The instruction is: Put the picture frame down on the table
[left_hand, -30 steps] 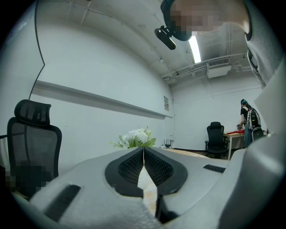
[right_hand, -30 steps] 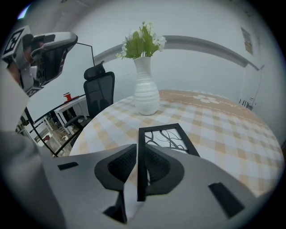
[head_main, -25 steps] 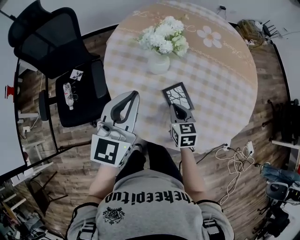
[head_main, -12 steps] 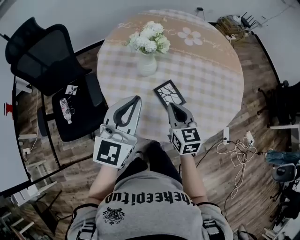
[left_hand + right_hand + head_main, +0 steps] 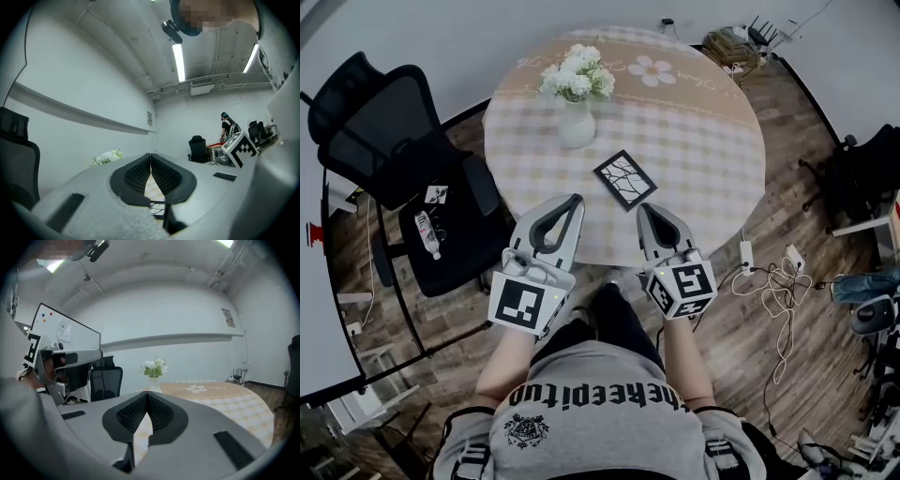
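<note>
The black picture frame (image 5: 624, 179) with a white branch pattern lies flat on the round checked table (image 5: 703, 159), near its front edge. My right gripper (image 5: 648, 213) hangs just short of the table's front edge, below and right of the frame, shut and empty. My left gripper (image 5: 570, 202) is at the table's front left edge, shut with nothing in it. In the left gripper view the jaw tips (image 5: 150, 155) meet; in the right gripper view the tips (image 5: 147, 393) meet too. Neither gripper touches the frame.
A white vase of white flowers (image 5: 576, 101) stands at the table's back left, also seen as flowers (image 5: 154, 367) ahead. A black office chair (image 5: 389, 131) is left of the table. Cables and a power strip (image 5: 766, 272) lie on the wooden floor at right.
The right gripper has let go of the frame and drawn back towards me; the frame now lies flat on the table. The head view has shifted, so the table sits higher and further left.
</note>
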`<action>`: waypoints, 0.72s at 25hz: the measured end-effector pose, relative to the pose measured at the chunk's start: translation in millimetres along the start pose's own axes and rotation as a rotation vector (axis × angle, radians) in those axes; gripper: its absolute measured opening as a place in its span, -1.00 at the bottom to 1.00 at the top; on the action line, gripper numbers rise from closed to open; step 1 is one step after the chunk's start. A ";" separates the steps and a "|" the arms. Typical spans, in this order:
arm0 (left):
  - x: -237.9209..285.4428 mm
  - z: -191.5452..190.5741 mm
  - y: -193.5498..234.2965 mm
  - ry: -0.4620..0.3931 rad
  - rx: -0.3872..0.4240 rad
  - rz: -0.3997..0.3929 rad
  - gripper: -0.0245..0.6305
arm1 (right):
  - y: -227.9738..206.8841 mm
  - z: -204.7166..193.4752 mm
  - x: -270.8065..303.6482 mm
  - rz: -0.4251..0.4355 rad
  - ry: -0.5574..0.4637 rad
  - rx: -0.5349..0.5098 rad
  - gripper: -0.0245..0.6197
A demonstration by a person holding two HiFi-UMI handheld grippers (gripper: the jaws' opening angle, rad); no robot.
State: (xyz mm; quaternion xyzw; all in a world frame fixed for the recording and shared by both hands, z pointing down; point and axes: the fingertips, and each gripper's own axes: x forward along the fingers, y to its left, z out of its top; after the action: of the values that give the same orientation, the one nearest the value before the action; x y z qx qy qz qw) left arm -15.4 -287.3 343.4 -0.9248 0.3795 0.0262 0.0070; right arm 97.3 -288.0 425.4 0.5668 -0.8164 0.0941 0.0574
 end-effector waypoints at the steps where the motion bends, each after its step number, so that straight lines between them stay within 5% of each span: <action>1: -3.6 1.3 -3.2 -0.003 0.000 -0.005 -0.87 | 2.9 3.4 -5.7 -0.002 -0.013 -0.005 -0.91; 18: -60.4 30.9 -47.8 -0.101 0.079 -0.093 -0.87 | 50.5 47.1 -89.1 -0.034 -0.208 -0.038 -0.91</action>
State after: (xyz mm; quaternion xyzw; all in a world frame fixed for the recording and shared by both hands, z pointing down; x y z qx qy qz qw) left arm -26.1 -210.0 315.5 -0.9379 0.3361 0.0575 0.0636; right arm 81.9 -199.6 357.0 0.5860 -0.8099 0.0183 -0.0154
